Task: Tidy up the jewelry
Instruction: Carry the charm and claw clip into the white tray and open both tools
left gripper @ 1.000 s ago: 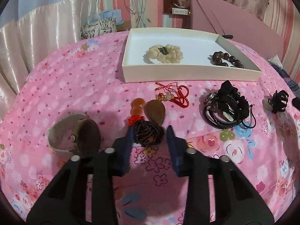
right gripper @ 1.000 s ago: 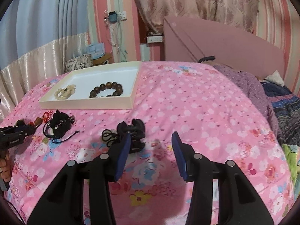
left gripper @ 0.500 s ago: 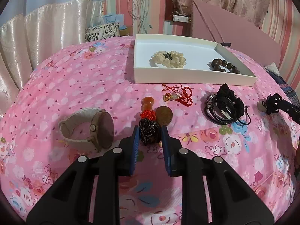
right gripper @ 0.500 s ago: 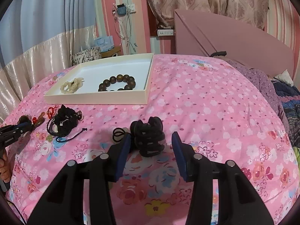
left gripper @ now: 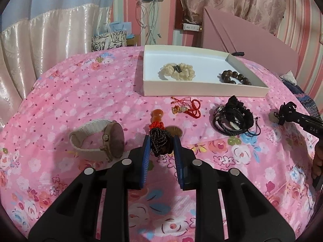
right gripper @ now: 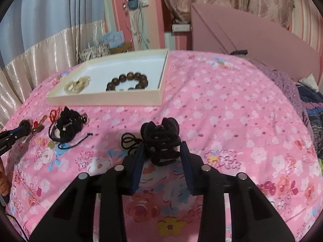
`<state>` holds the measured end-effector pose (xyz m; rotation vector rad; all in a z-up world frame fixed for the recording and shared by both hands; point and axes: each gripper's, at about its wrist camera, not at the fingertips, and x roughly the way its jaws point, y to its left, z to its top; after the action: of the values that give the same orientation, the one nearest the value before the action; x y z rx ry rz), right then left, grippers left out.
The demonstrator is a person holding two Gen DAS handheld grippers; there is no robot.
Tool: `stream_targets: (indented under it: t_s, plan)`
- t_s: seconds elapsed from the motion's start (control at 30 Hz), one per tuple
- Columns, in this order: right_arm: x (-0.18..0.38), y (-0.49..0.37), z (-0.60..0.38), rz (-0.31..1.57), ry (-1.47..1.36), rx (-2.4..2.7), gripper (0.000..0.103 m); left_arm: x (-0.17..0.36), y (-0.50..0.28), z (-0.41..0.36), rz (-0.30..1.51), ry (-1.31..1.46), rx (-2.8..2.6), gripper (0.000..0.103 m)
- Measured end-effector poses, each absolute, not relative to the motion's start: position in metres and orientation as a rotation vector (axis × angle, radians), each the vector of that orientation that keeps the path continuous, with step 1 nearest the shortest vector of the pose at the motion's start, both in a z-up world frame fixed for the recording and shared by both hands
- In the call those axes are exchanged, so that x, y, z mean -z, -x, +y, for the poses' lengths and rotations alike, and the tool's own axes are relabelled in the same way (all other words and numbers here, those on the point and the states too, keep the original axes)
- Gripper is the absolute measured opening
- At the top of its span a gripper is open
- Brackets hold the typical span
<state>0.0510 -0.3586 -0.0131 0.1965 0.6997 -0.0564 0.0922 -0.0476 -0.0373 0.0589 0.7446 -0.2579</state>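
Now your white tray (left gripper: 201, 89) holds a cream bracelet (left gripper: 177, 71) at left and a dark bead bracelet (left gripper: 235, 76) at right. On the pink floral bed (left gripper: 80, 92), your left tool (left gripper: 161, 147) clamps a dark woven pendant (left gripper: 160, 142); your right tool (right gripper: 162, 151) is closing around a black hair claw (right gripper: 161, 139).

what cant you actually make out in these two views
- Brown pendant, left wrist view: mostly hidden behind the dark knotted charm in the left gripper.
- Brown bead bracelet, same view: near beads cut off by the white tray wall.
- Black hair tie bundle, right wrist view: whether the closing right gripper touches it.
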Motion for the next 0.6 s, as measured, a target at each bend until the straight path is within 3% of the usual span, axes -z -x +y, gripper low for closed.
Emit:
stream_targets:
  t_s: [0.6]
  plan:
    - [-0.061, -0.042, -0.342, 0.536, -0.169, 0.046, 0.035, -0.034, -0.085, -0.044, 0.574, -0.071, 0.304, 0.021]
